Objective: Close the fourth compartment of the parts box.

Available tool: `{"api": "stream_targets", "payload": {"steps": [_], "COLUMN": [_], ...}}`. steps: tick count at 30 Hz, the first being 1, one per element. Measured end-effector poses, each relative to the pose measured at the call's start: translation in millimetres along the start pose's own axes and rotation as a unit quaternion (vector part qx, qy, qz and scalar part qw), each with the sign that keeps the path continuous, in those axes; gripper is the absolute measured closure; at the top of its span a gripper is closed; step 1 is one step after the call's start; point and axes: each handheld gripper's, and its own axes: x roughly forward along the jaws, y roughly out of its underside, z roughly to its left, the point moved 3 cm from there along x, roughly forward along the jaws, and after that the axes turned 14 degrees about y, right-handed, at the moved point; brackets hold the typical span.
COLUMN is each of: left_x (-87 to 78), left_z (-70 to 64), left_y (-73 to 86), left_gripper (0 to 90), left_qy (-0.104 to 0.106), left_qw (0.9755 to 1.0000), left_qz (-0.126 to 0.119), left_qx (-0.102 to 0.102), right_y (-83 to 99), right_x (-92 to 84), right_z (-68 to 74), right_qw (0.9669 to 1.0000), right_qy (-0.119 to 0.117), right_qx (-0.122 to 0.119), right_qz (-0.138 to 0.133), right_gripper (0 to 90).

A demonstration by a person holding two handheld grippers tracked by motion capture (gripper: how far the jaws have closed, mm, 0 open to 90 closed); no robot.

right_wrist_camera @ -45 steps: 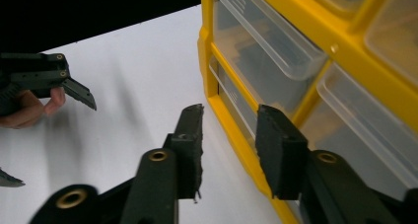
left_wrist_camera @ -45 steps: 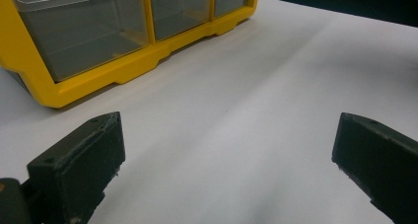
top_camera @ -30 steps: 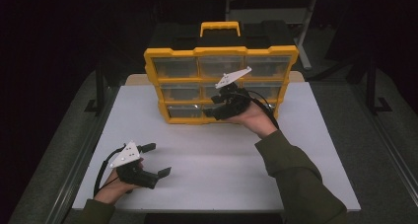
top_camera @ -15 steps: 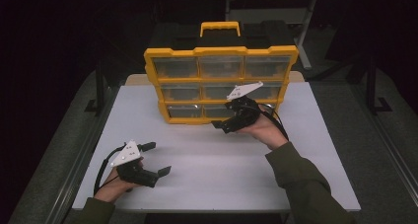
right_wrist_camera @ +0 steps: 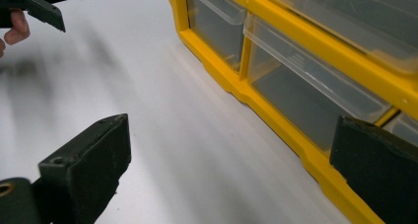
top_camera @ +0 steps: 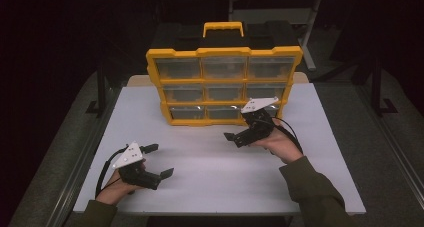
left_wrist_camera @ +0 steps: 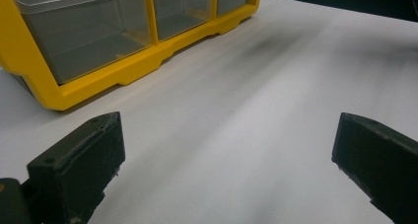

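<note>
A yellow organizer [top_camera: 223,52] with clear plastic drawers stands upright at the back of the white table [top_camera: 210,187]. My right gripper [top_camera: 238,128] hovers low over the table just in front of its bottom right drawers. Its jaws have just been opening, and they stand open with nothing between them. In the right gripper view the organizer [right_wrist_camera: 217,68] runs along the right, close to the right jaw. My left gripper [top_camera: 161,160] rests near the table's front left, open and empty. The left gripper view has the organizer [left_wrist_camera: 123,76] farther off at the upper left.
The organizer carries a yellow handle [top_camera: 223,28] on top, with dark floor and frame legs around the table. A broad bare stretch of table lies between the two grippers. In the right gripper view the left gripper's jaw [right_wrist_camera: 34,7] pokes in at the top left.
My right gripper has come down and back from the organizer's middle drawers toward the table, and its jaws have spread apart. The left gripper has stayed where it was.
</note>
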Motion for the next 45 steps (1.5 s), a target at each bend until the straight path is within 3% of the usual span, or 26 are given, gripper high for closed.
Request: {"api": "stream_targets", "payload": {"steps": [19, 25, 45], "left_x": [-1.7, -1.2, -0.7], "left_z": [-0.3, -0.3, -0.2], "left_y": [0.7, 0.0, 0.4], "left_gripper": [0.0, 0.0, 0.0], "left_qy": [-0.001, -0.001, -0.002], "left_qw": [1.0000, 1.0000, 1.0000], "left_qz": [0.007, -0.003, -0.003], "left_qx": [-0.001, 0.000, -0.002], "right_y": [45.3, 59.6, 102.0], "right_x": [-23.8, -32.2, -57.9], "right_z": [-5.7, -8.5, -12.7], "right_qw": [0.9995, 0.9991, 0.9967], "right_qy": [0.012, 0.021, 0.035], "right_qx": [0.027, 0.032, 0.059], "right_qz": [-0.013, -0.019, -0.044], "right_gripper": [0.0, 0.0, 0.0]}}
